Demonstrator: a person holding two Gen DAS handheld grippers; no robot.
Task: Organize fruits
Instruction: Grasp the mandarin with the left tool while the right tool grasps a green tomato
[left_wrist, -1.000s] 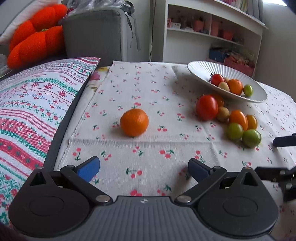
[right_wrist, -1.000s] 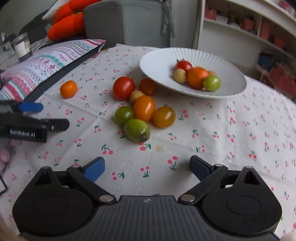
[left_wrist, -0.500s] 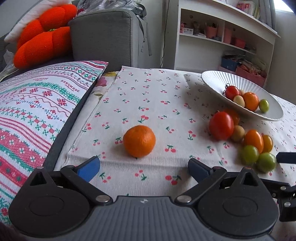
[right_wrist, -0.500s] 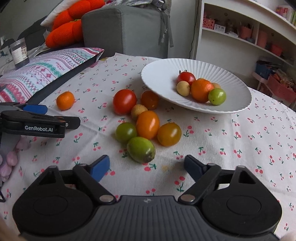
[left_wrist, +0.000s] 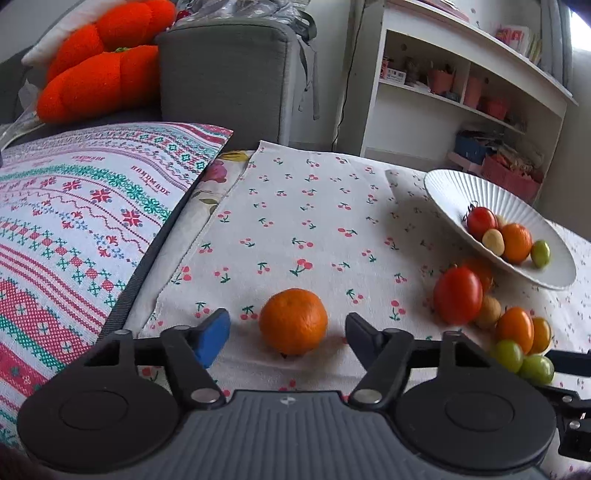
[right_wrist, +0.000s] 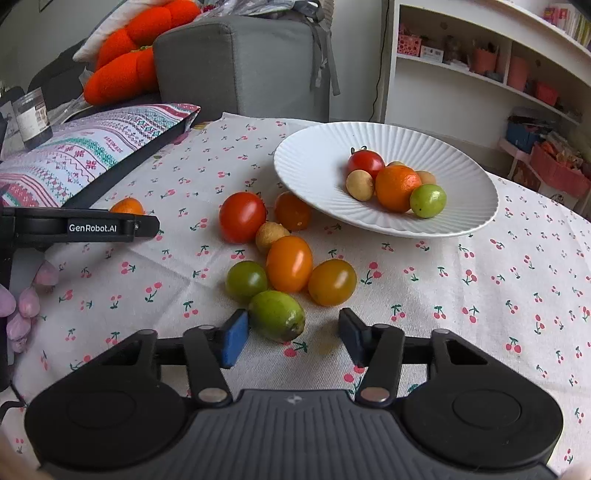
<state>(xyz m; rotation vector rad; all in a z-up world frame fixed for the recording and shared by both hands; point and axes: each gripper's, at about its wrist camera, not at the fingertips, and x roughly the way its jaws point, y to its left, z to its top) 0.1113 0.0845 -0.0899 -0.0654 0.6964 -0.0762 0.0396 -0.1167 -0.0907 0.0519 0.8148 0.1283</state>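
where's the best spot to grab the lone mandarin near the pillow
Grip the mandarin across its widest middle, coming in low from the front as the left tongs already do. It is round, sits alone on the tablecloth with bare cloth on both sides, so a finger fits on each flank. The jaws are closing with the fruit between them, not yet touching it.

Left gripper (left_wrist: 286, 332): jaws closing around a mandarin (left_wrist: 293, 320), pads not touching it. Cherry-print tablecloth (left_wrist: 314, 221). White ribbed plate (left_wrist: 461, 192) at right, holding four fruits. Loose tomatoes (left_wrist: 458, 294) just beside the plate. Patterned cushion (left_wrist: 74, 221) at left.
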